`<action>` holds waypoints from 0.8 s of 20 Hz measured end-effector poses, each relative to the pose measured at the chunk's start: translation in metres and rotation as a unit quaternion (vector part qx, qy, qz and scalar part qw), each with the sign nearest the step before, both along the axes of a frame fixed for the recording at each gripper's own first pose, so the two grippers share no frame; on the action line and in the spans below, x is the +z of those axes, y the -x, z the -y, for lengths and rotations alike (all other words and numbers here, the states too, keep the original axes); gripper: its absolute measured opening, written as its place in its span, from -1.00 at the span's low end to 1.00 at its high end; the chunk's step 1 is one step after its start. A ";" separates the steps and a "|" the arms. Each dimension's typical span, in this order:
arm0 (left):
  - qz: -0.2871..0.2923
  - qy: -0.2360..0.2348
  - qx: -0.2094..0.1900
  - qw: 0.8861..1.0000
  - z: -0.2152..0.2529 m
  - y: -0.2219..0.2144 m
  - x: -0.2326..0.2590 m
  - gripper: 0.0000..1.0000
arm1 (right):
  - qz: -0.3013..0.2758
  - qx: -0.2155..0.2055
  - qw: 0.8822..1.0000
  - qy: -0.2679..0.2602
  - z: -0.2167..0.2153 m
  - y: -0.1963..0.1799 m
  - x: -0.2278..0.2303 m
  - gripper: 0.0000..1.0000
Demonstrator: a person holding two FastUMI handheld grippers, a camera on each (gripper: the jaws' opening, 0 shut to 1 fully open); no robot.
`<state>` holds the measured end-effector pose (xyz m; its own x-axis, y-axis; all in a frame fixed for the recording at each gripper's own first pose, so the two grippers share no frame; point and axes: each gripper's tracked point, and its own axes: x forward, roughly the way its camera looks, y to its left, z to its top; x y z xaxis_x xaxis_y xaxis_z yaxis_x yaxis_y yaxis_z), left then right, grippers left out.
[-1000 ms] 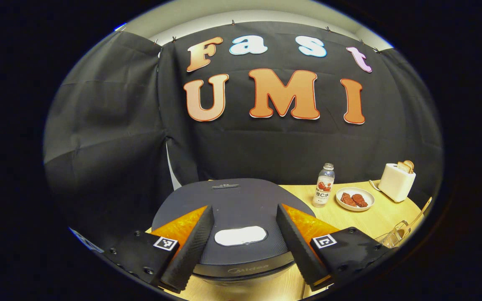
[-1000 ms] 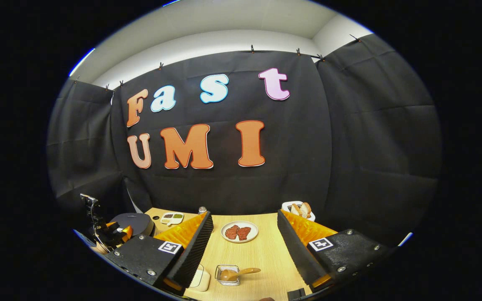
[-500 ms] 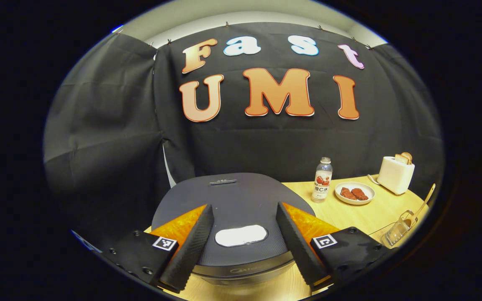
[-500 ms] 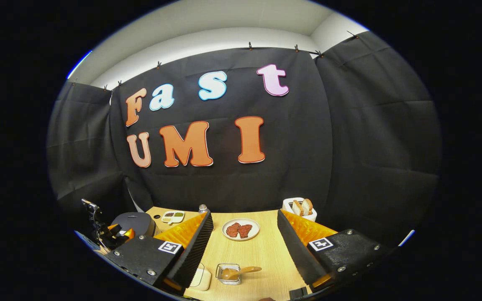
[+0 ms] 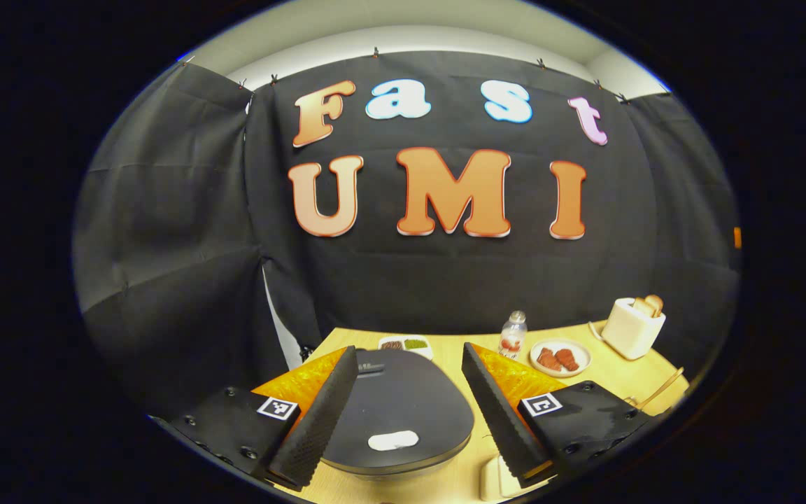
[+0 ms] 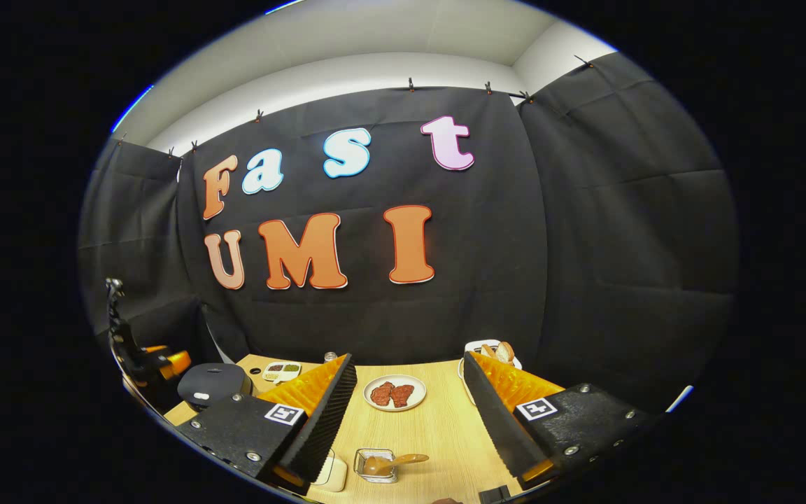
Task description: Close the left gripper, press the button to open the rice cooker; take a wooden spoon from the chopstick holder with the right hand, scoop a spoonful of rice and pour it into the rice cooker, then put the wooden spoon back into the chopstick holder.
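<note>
The dark rice cooker (image 5: 403, 402) stands with its lid down, its white button (image 5: 392, 441) facing me between my fingers. My left gripper (image 5: 408, 348) hovers open above and behind the cooker, touching nothing. In the right gripper view the cooker (image 6: 214, 381) sits far left, with the left gripper (image 6: 154, 360) raised beside it. The wooden spoon (image 6: 394, 462) rests in the clear chopstick holder (image 6: 373, 467) on the table, just below my open right gripper (image 6: 408, 357). A thin spoon handle (image 5: 662, 388) pokes up at the right edge.
On the wooden table (image 6: 438, 427) stand a plate of meat (image 6: 394, 393), a white toaster with bread (image 5: 632, 327), a bottle (image 5: 513, 336) and a small divided dish (image 5: 406, 344). A white container (image 6: 331, 474) sits left of the holder.
The left gripper has risen and drawn back from the cooker, which now looks smaller and lower. The lid stays down. The right gripper has barely moved.
</note>
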<state>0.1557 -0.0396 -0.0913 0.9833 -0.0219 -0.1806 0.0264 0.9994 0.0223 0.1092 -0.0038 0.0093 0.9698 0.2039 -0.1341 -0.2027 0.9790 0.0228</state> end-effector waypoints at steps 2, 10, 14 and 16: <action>0.018 0.020 -0.004 1.000 0.006 0.006 0.043 0.94 | 0.003 -0.001 1.000 0.002 0.000 -0.001 0.003 0.89; 0.087 0.015 -0.025 0.996 0.011 0.043 0.183 0.87 | 0.016 -0.004 1.000 0.011 0.003 -0.004 0.018 0.89; 0.108 0.001 -0.008 0.994 0.002 0.054 0.208 0.87 | 0.025 -0.006 0.999 0.022 0.006 -0.004 0.023 0.89; 0.109 -0.006 -0.001 0.994 0.003 0.057 0.208 0.87 | 0.022 -0.004 1.000 0.020 0.005 -0.003 0.021 0.89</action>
